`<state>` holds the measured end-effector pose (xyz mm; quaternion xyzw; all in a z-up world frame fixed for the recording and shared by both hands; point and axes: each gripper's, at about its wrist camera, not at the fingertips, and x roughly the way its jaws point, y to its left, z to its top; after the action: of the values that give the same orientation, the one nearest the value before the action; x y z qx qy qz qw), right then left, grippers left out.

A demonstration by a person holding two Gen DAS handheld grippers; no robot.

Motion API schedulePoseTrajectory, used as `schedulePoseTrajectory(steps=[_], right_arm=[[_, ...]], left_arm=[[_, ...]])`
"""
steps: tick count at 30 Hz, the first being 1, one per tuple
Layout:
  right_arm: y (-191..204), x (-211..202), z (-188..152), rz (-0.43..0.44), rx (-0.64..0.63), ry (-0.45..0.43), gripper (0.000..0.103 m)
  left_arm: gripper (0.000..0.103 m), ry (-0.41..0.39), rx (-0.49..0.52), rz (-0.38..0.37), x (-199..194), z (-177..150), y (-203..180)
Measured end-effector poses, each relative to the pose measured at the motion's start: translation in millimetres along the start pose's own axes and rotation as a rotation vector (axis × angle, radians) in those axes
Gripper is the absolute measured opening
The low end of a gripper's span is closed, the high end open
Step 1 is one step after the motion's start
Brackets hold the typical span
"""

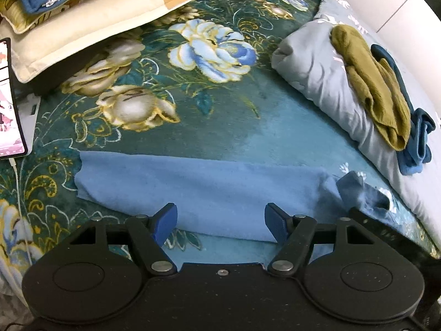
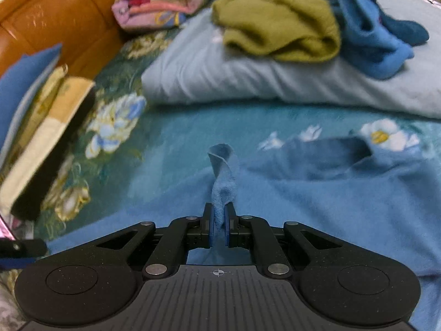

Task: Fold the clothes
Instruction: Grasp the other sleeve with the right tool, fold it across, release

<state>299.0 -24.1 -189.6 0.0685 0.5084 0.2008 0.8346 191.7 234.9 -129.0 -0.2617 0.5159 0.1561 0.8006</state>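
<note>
Risk: the right gripper [image 2: 219, 224] pinches only a thin twisted tab of the light blue cloth [image 1: 198, 190], which may slip free under tension. Left gripper [image 1: 220, 222] hovers wide over the cloth's near edge on the floral bedspread [image 1: 220, 115].

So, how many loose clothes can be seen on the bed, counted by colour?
Light blue: 1, the light blue garment, pinched by the right gripper
Olive green: 1, the olive garment
Dark blue: 1, the dark blue garment
Total: 3
</note>
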Motion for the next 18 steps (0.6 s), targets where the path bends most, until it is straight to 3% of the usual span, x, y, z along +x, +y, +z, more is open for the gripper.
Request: schedulePoseTrajectory(steps=[7,10,13,18], right_arm=[[3.2,11.7,-15.6,0.057,-0.028,0.089,0.02],[-3.2,-1.5,-17.0,0.114,-0.034,0.078,0.037],[-19.7,-18.5,-16.2,0.082,-0.013,0.044,0.04],[-74.9,-41.5,-25.7,-0.013,0.136,0.015,0.045]], left_arm=[[0.07,0.033,0.028,-0.056,18.1,3.6,-17.6],[0.071,0.048,0.058,-0.085,28.2,4.5,-32.1],[0.072,0.078,0.096,-0.129,42.8,2.5,-52.0],[0.073,0.166,0.168,-0.186,79.7,-11.9,-93.5]])
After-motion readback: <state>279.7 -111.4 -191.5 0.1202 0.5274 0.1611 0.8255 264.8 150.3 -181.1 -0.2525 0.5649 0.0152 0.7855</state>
